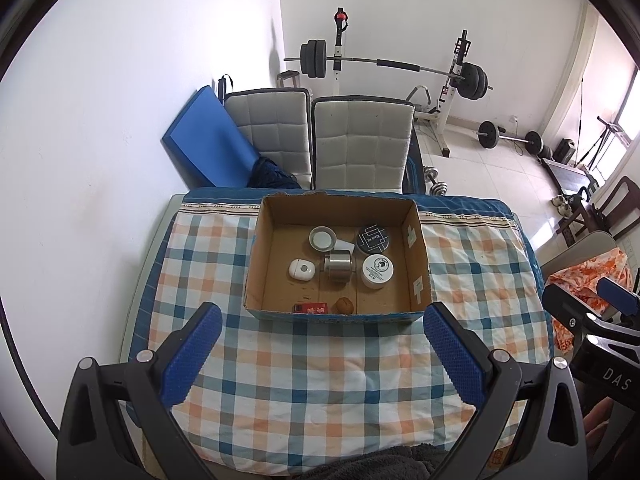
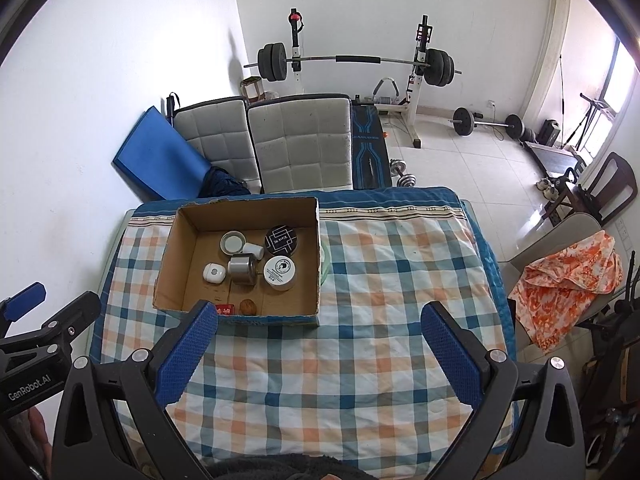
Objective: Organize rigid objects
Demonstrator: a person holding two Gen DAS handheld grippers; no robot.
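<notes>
An open cardboard box (image 1: 416,264) (image 2: 176,248) sits at the far side of the checked tablecloth (image 1: 320,380) (image 2: 340,360). Inside lie a black patterned tin (image 1: 375,237) (image 2: 282,239), a white jar (image 1: 377,270) (image 2: 279,272), a steel cup (image 1: 338,266) (image 2: 242,268), a shallow round lid (image 1: 322,238) (image 2: 232,243), a small white device (image 1: 301,269) (image 2: 212,272), a red packet (image 1: 311,308) (image 2: 224,309) and a walnut (image 1: 344,305) (image 2: 248,306). My left gripper (image 1: 322,322) and right gripper (image 2: 320,320) both hang open above the cloth, nearer than the box, holding nothing.
Two padded chairs (image 1: 360,144) (image 2: 304,144) stand behind the table with a blue mat (image 1: 208,140) against the wall. A barbell rack (image 1: 396,68) and weights fill the floor beyond. An orange cloth (image 2: 568,280) drapes a chair at right. A pale green thing (image 2: 325,264) peeks from behind the box.
</notes>
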